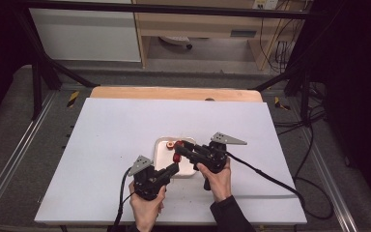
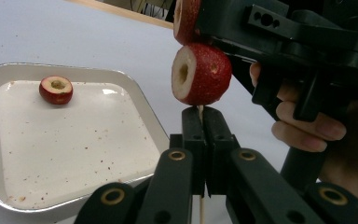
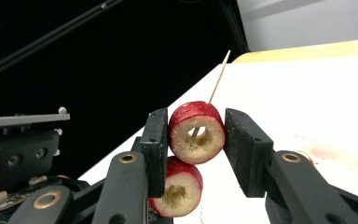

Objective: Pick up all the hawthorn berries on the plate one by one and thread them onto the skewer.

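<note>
**Kid:** What are you doing with those red fruits?

**Me:** I am pushing cored hawthorn fruits onto a thin wooden skewer [image 3: 219,77]. My left gripper [image 2: 204,122] is shut tight on the stick and holds it pointing up. My right gripper [image 3: 192,140] has its jaws on either side of the top fruit [image 3: 196,132], with the stick going through its hole. A second fruit [image 3: 176,189] sits just under it on the same stick.

**Kid:** How do you do it well?

**Me:** I think I should keep the stick steady and slide the fruit straight down along it. If I squeeze too hard the soft fruit may squash.

**Kid:** Does each camera see something different?

**Me:** Yes. My right gripper view shows the bare tip of the stick poking out above the fruit. My left gripper view shows one more fruit [image 2: 56,89] waiting on the white tray [image 2: 135,116]. The high view shows the tray [image 1: 186,170] on the white table [image 1: 106,145], just past my hands.
</note>
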Motion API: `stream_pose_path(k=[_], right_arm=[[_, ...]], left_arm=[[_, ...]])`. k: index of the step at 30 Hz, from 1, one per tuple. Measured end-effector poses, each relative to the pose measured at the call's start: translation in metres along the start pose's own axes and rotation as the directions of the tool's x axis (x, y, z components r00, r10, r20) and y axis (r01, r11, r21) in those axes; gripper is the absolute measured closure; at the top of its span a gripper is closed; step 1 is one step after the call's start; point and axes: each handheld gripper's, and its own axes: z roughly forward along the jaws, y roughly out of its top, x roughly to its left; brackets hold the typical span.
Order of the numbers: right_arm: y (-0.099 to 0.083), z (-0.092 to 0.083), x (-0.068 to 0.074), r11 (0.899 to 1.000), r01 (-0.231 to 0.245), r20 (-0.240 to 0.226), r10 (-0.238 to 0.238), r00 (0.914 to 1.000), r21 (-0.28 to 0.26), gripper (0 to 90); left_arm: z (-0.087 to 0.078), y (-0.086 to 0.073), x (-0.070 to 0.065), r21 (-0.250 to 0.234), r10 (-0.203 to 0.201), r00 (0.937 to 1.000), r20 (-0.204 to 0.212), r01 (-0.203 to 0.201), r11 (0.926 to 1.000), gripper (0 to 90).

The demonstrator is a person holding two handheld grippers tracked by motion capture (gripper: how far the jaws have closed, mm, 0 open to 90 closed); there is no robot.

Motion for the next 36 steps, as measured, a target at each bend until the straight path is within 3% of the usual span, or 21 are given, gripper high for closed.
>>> stream_pose_path(k=[3, 7, 12, 18, 21, 22, 23, 25, 29, 36], right_arm=[[0.001, 0.000, 0.000, 1.000, 0.003, 0.004, -0.003, 1.0000, 0.015, 60.4], [0.005, -0.003, 0.001, 0.999, 0.021, 0.035, -0.022, 0.9991, 0.030, 46.8], [0.009, -0.011, -0.003, 0.994, 0.054, 0.094, -0.063, 0.9936, 0.095, 31.7], [0.008, -0.017, -0.011, 0.973, 0.095, 0.153, -0.129, 0.9799, 0.209, 16.1], [0.008, -0.016, -0.016, 0.955, 0.125, 0.172, -0.175, 0.9695, 0.269, 12.0], [0.007, -0.015, -0.017, 0.948, 0.133, 0.178, -0.190, 0.9655, 0.288, 11.0], [0.007, -0.014, -0.018, 0.941, 0.136, 0.183, -0.200, 0.9627, 0.309, 10.0], [0.006, -0.012, -0.021, 0.929, 0.147, 0.186, -0.220, 0.9577, 0.341, 9.4], [0.005, -0.007, -0.026, 0.906, 0.152, 0.197, -0.245, 0.9493, 0.396, 9.0], [0.010, 0.012, -0.032, 0.847, 0.159, 0.200, -0.296, 0.9340, 0.507, 9.0]], left_arm=[[0.000, -0.001, 0.002, 0.000, 0.020, 0.9998, 0.005, -0.020, 0.9998, 88.7], [-0.003, -0.003, 0.007, 0.013, 0.064, 0.9979, -0.009, -0.064, 0.9979, 88.7], [-0.010, -0.007, 0.019, 0.045, 0.139, 0.9896, -0.039, -0.137, 0.9895, 88.6], [-0.020, -0.010, 0.038, 0.086, 0.199, 0.9765, -0.082, -0.192, 0.9776, 88.5], [-0.025, -0.010, 0.045, 0.101, 0.215, 0.9724, -0.092, -0.205, 0.9734, 88.5], [-0.027, -0.009, 0.048, 0.099, 0.238, 0.9663, -0.098, -0.229, 0.9684, 88.5], [-0.029, -0.009, 0.050, 0.103, 0.247, 0.9645, -0.095, -0.237, 0.9661, 88.5], [-0.034, -0.011, 0.054, 0.119, 0.235, 0.9668, -0.101, -0.223, 0.9677, 88.5], [-0.041, -0.012, 0.062, 0.147, 0.253, 0.9608, -0.113, -0.236, 0.9607, 88.5], [-0.049, -0.014, 0.072, 0.177, 0.268, 0.9542, -0.133, -0.243, 0.9537, 88.5]])
